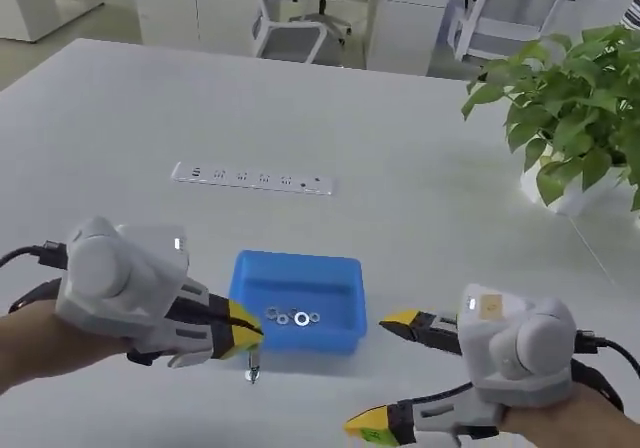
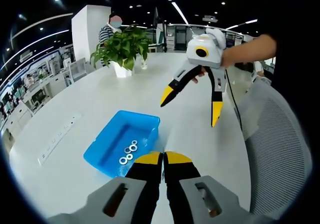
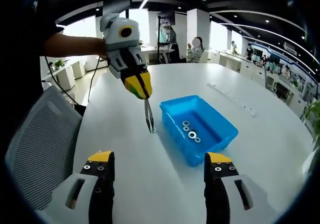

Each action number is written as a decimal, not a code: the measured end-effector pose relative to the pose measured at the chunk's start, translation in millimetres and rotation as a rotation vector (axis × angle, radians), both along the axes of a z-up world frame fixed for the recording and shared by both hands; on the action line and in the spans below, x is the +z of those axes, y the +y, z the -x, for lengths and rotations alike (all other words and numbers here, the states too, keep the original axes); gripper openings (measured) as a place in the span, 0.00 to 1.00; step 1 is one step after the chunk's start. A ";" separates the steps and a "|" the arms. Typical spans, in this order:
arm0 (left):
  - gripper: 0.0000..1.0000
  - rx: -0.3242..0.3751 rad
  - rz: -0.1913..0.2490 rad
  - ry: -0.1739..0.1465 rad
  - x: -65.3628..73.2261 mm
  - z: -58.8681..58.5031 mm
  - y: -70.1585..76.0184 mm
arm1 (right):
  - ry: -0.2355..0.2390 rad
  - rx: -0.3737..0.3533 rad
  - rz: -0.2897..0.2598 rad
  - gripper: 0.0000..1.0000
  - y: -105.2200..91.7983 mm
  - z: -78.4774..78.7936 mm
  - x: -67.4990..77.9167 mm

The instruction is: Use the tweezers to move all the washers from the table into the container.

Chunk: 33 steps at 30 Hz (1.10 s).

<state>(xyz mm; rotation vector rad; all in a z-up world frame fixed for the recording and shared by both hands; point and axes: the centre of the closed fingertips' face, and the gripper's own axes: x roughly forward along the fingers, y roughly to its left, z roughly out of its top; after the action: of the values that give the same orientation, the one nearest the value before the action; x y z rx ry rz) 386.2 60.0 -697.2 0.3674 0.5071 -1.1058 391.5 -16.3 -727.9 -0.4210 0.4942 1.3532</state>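
Left gripper (image 1: 245, 330) jaws are clamping together on tweezers (image 3: 149, 115), which are pointing down at the tabletop (image 1: 420, 198) at the container's (image 1: 340, 340) 7 o'clock in the head view. Right gripper (image 1: 368, 374) jaws are standing apart at its 4 o'clock. Washers (image 1: 293, 317) are lying inside the container.

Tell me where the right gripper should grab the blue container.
Probably its short end wall nearest the open right gripper, coming down from above, one jaw inside, one outside. The blue container is open-topped with thin upright walls, and the washers lie away from that end.
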 end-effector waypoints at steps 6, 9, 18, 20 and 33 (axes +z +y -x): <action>0.05 -0.005 0.004 0.013 -0.5 -0.8 1.3 | -0.018 0.095 0.003 0.64 19.5 -0.1 -2.5; 0.05 -0.016 -0.006 0.018 -0.6 0.2 1.5 | -0.023 0.137 0.007 0.60 28.2 0.6 -4.9; 0.05 -0.037 -0.009 0.034 -3.5 -2.1 4.6 | -0.047 0.255 0.033 0.51 50.9 3.6 -14.6; 0.05 -0.049 -0.013 0.038 -4.5 -2.8 4.7 | -0.062 0.283 0.043 0.46 55.7 3.4 -16.0; 0.05 -0.081 -0.012 0.053 -4.2 -0.6 3.8 | -0.103 0.412 0.087 0.30 85.7 6.0 -30.6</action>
<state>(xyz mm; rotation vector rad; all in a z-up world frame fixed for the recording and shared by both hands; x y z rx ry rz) 386.8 63.8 -701.4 0.3718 0.5500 -1.1936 385.5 69.3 -758.4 -0.6880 0.3938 1.6993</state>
